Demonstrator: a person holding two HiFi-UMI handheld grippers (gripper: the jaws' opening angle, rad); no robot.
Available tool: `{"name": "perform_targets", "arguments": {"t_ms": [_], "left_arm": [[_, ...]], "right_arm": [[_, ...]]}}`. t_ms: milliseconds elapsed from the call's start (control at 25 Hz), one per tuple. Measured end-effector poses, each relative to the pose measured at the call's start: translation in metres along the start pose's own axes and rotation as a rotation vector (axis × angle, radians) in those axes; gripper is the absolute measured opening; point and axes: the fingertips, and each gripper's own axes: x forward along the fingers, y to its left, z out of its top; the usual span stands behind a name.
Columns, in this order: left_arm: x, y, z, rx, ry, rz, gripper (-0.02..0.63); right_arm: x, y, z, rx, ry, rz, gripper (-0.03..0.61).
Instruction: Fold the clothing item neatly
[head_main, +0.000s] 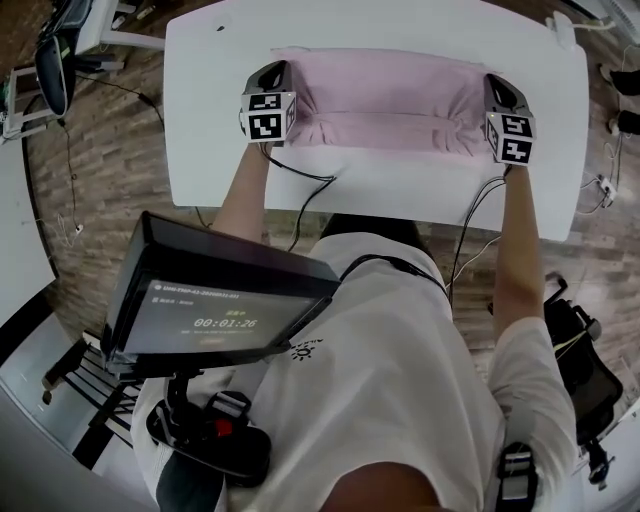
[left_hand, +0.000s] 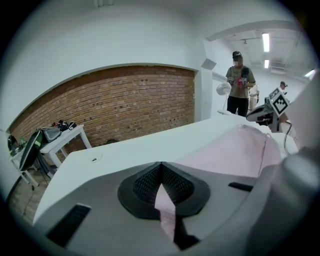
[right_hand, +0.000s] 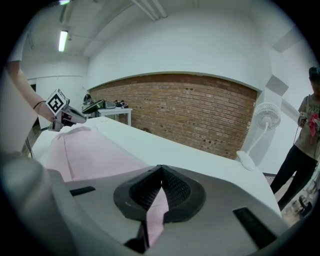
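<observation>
A pale pink garment (head_main: 385, 100) lies spread across the white table (head_main: 370, 190), its near edge lifted and stretched between my two grippers. My left gripper (head_main: 283, 75) is shut on the garment's near left corner; a strip of pink cloth (left_hand: 165, 210) shows pinched between its dark pads. My right gripper (head_main: 495, 88) is shut on the near right corner, with pink cloth (right_hand: 156, 212) caught between its pads. From each gripper view the other gripper shows across the cloth: the right one (left_hand: 267, 109) and the left one (right_hand: 67, 116).
A brick wall (right_hand: 200, 117) runs behind the table. A white fan (right_hand: 260, 132) stands at the table's right end. A person (left_hand: 239, 82) stands beyond the far side. A side table with gear (left_hand: 52, 137) is off left. Cables (head_main: 300, 185) hang over the table's near edge.
</observation>
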Motion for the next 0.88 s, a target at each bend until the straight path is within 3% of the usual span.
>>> {"name": "perform_targets", "arguments": {"t_ms": [360,640,880], "left_arm": [[-0.073,-0.061,0.054,0.036,-0.151,-0.032,0.002],[-0.137,-0.126,0.049,0.020,-0.156,-0.098,0.002],[-0.221,-0.161,0.037,-0.071,-0.233,-0.096,0.002]], "right_arm": [[-0.090,0.034,0.039,0.027,-0.202,0.124,0.003],[-0.151,0.065,0.030,0.091,-0.261,0.204,0.003],[-0.210,0.088,0.020,0.170,-0.325,0.260,0.003]]}}
